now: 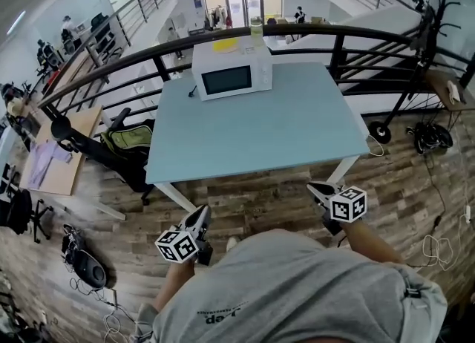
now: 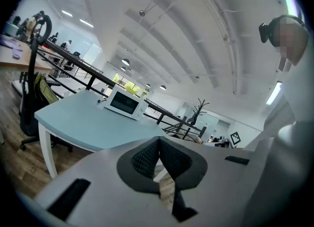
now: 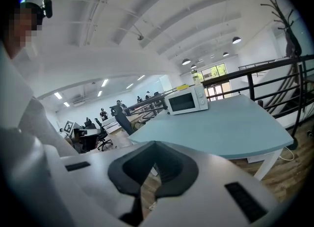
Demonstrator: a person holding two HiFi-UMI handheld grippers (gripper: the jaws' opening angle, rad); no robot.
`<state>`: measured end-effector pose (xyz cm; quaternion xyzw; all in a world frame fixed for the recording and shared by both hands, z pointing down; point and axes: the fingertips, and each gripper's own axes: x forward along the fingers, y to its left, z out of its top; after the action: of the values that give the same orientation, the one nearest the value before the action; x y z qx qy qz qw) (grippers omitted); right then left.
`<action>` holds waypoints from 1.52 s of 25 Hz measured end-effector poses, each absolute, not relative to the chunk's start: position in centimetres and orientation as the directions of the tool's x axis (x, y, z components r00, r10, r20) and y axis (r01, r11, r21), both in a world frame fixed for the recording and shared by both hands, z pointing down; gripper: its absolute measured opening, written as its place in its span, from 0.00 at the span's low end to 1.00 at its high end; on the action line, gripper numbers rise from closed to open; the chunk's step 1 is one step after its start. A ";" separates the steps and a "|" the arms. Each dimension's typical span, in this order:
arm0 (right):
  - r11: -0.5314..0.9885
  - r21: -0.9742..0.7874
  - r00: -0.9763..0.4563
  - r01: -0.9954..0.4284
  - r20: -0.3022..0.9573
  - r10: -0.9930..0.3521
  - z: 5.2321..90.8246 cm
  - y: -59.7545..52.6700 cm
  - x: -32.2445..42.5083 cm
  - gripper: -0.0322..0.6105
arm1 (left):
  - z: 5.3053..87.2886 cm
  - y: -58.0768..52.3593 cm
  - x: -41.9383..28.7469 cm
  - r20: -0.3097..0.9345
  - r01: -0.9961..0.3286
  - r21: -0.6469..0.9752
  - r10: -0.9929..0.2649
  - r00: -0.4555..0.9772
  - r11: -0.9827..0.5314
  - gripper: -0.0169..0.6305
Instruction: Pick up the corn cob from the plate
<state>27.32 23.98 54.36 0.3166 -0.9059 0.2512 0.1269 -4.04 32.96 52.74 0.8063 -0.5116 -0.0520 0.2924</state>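
Observation:
No corn cob or plate shows in any view. A light blue table (image 1: 260, 130) stands ahead of me, bare except for a white microwave (image 1: 231, 69) at its far edge. My left gripper (image 1: 201, 216) hangs over the wooden floor just short of the table's near left corner, its jaws shut and empty. My right gripper (image 1: 317, 188) hovers by the near right corner, jaws together with nothing in them. In the left gripper view the dark pads (image 2: 147, 158) meet at the left gripper's (image 2: 158, 140) tip. The right gripper view shows the right gripper (image 3: 154, 143) likewise closed.
A black railing (image 1: 312, 31) curves behind the table. A black chair with a green backpack (image 1: 128, 139) stands at the table's left. A coat rack (image 1: 430, 15), a small side table and cables (image 1: 432, 137) are at the right. A black bag (image 1: 85, 266) lies on the floor, lower left.

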 end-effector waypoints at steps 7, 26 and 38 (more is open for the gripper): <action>0.632 -0.358 -0.726 -0.687 0.365 -0.583 52.0 17.6 17.7 0.07 | 51.2 24.5 -12.9 0.211 -0.755 0.517 -0.795 0.568 -0.403 0.05; 0.631 -0.322 -0.705 -0.706 0.409 -0.579 51.4 7.8 4.9 0.07 | 52.5 15.9 -26.7 0.189 -0.744 0.550 -0.811 0.554 -0.380 0.05; 0.690 -0.373 -0.782 -0.621 0.358 -0.510 52.0 -1.9 6.5 0.07 | 51.9 11.1 -26.4 0.234 -0.826 0.502 -0.880 0.413 -0.254 0.05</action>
<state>6.55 -1.90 51.98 0.3100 -0.9121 0.2430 0.1139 -26.38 11.10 51.88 0.7906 -0.5396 -0.0469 0.2856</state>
